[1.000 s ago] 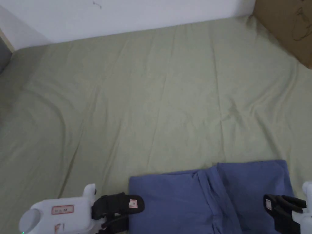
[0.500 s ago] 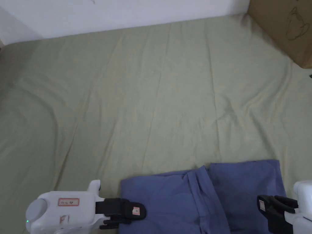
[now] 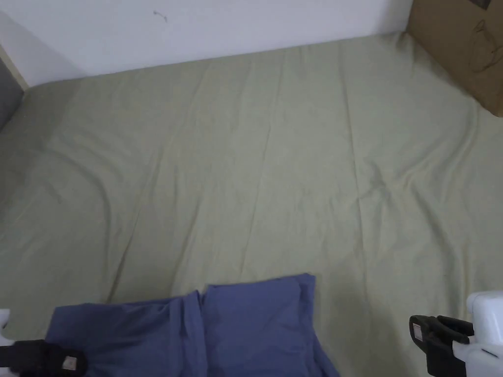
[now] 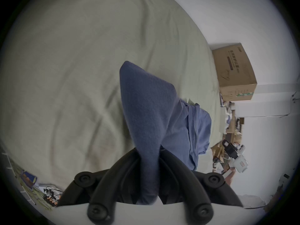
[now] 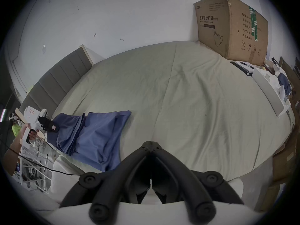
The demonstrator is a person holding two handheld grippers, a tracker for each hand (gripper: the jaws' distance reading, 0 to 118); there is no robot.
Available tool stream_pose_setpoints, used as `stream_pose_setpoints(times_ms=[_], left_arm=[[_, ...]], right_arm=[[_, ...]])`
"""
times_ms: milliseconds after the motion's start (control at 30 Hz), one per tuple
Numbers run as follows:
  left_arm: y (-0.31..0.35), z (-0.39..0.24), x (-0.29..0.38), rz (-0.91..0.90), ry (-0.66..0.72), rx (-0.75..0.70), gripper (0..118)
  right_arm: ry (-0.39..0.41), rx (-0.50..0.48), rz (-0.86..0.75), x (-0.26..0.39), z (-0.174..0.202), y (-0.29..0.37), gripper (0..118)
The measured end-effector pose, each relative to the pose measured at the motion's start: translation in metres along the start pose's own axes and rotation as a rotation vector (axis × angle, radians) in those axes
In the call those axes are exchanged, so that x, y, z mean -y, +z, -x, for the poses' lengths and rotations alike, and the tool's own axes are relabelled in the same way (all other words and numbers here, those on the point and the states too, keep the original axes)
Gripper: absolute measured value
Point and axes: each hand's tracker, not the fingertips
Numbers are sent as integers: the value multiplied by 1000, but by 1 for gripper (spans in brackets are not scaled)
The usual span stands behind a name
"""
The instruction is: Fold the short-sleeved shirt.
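The folded blue short-sleeved shirt (image 3: 206,329) lies at the near edge of the green bed, left of centre in the head view. My left gripper (image 3: 69,362) at the bottom left corner is shut on the shirt's left end; in the left gripper view the blue cloth (image 4: 149,123) is pinched between the two black jaws (image 4: 148,153). In the right gripper view the shirt (image 5: 90,131) trails from that left gripper (image 5: 52,126) toward the bed's middle. My right gripper (image 3: 420,334) hovers at the bottom right, apart from the shirt, its jaws pressed together with nothing in them (image 5: 151,145).
A pale green sheet (image 3: 275,162) covers the bed up to the white wall. A cardboard box (image 3: 466,44) stands at the far right corner. A grey headboard (image 5: 53,84) runs along the left side. White boxes and clutter (image 5: 272,95) sit beyond the bed's right edge.
The shirt has slid far to the left across the bed's near edge, pulled by the left gripper. The right gripper has let go and stays at the right, away from the cloth.
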Motion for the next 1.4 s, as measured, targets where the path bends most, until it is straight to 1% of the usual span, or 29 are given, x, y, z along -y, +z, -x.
stream_pose_setpoints(times_ms=[133,233,333,367,400,433,500,567,600,667,700,767,800,833,867,900,933,1000,1100,1200,1233,1267,1333,1367,1400], left_arm=[[14,-45,12,-37,-23,-35,5],[17,-103,19,-50,-99,-126,6],[11,-161,29,-56,-204,-126,6],[8,-181,35,-90,-214,-137,5],[3,-197,38,-126,-218,-111,6],[-5,-201,34,-103,-230,-86,6],[-28,-230,37,-55,-258,-41,6],[-58,-253,41,-9,-346,-2,6],[-73,-265,41,32,-396,7,6],[-106,-285,45,74,-412,10,6],[-122,-291,47,99,-441,-5,6],[-150,-299,48,138,-464,-51,14],[-159,-300,49,167,-480,-51,37],[-167,-300,53,163,-471,-49,63],[-170,-297,53,171,-453,-15,90],[-170,-295,54,193,-436,32,106],[-168,-293,54,196,-421,53,109],[-155,-287,55,174,-406,64,110],[-129,-271,50,91,-371,52,110],[-106,-235,43,6,-294,30,109],[-103,-226,44,-15,-244,21,105],[-99,-214,44,-29,-206,13,93],[-96,-191,46,-91,-145,4,22],[-102,-185,45,-114,-146,-4,2],[-106,-177,47,-124,-133,-28,2]], right_arm=[[-4,-6,6,2,-2,-1,0],[-12,-7,-1,3,-7,2,0],[-35,-3,-15,4,-15,6,0],[-45,0,-19,5,-19,7,0],[-55,4,-21,6,-24,8,0],[-66,6,-26,8,-28,10,0],[-89,11,-30,11,-35,13,0],[-100,18,-31,12,-41,19,0],[-102,24,-31,14,-45,21,0],[-110,44,-32,16,-53,25,0],[-118,55,-36,17,-57,28,0],[-140,69,-40,20,-66,34,0],[-148,75,-42,21,-69,37,0],[-157,87,-44,22,-73,39,0],[-164,96,-45,23,-76,41,0],[-169,101,-43,25,-79,43,0],[-174,108,-42,26,-82,44,0],[-183,119,-37,28,-86,44,0],[-189,124,-28,28,-87,40,0],[-181,114,-28,26,-81,37,0],[-174,107,-28,24,-78,36,0],[-164,95,-26,23,-75,34,0],[-143,85,-21,20,-69,29,0],[-133,79,-17,19,-66,26,0],[-123,70,-12,18,-62,23,0]])
